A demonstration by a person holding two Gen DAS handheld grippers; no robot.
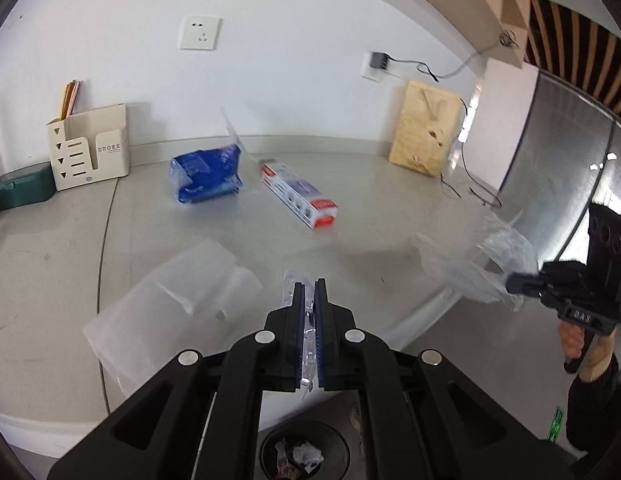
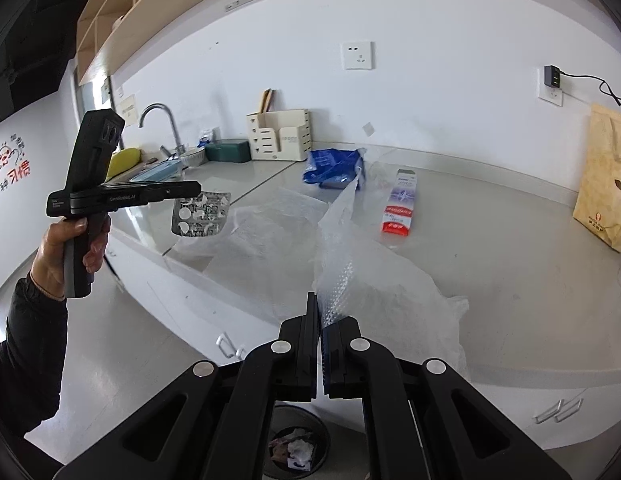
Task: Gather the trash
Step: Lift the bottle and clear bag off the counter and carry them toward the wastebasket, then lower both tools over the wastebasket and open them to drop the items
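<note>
My left gripper [image 1: 309, 292] is clamped on an emptied pill blister pack [image 2: 200, 214]; my right gripper [image 2: 319, 308] is pinched shut on a sheet of bubble wrap [image 2: 374, 284] trailing onto the counter [image 2: 510, 248]. The mesh trash bin [image 2: 296, 446] sits on the floor below both. I should carry each piece fully over the rim before letting go.

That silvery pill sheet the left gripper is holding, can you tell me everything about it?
The pill sheet is a flat silver blister pack with clear plastic bubbles, most torn open, their foil ragged; it looks used up. The left gripper pinches its top edge with shut jaws, so it hangs in the air beside the counter's edge, touching nothing else. From the left wrist view it shows edge-on between the fingers.
</note>
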